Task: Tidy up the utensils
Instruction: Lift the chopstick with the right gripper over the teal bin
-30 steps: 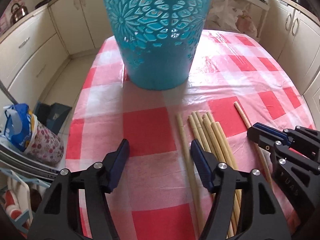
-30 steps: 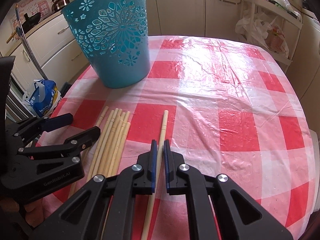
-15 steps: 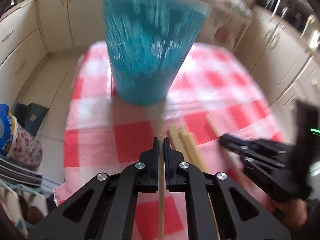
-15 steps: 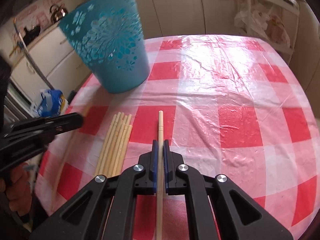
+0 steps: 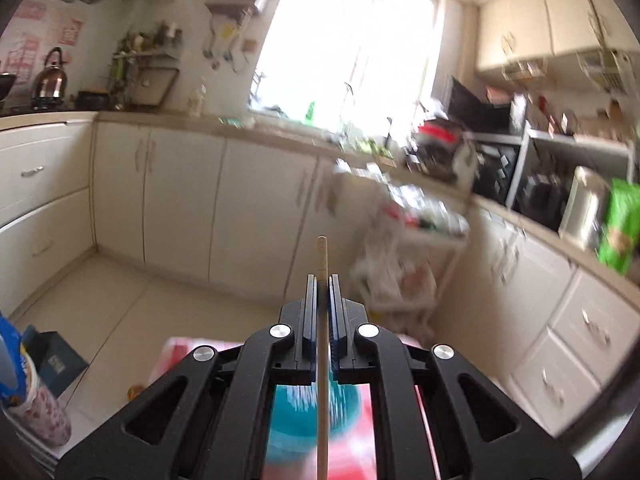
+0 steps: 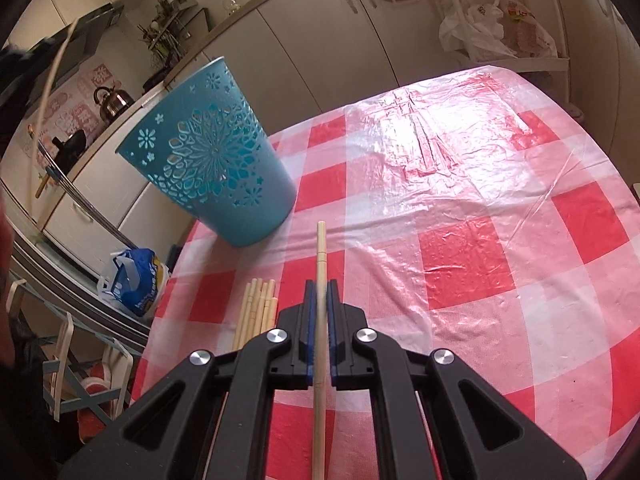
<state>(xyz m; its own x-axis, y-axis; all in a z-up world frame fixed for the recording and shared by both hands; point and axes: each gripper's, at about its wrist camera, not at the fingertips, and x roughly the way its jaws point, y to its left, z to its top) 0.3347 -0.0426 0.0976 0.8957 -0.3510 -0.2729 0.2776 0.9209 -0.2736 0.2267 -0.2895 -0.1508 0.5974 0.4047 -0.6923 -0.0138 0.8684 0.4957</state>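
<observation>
left tool (image 5: 321,300) pinching chopstick (image 5: 321,254) above basket (image 5: 292,420) | right tool (image 6: 318,304) pinching second chopstick (image 6: 320,248) near basket | light, stiff, likely slippery; best gripped mid-shaft

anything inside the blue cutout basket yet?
Cannot tell. The right wrist view shows only the blue cutout plastic basket from outside; its interior is hidden. The left wrist view shows it blurred behind the left gripper.

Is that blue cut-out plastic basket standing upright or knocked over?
Upright: the blue cut-out plastic basket stands on its narrow base on the red-checked tablecloth, open rim upward.
</observation>
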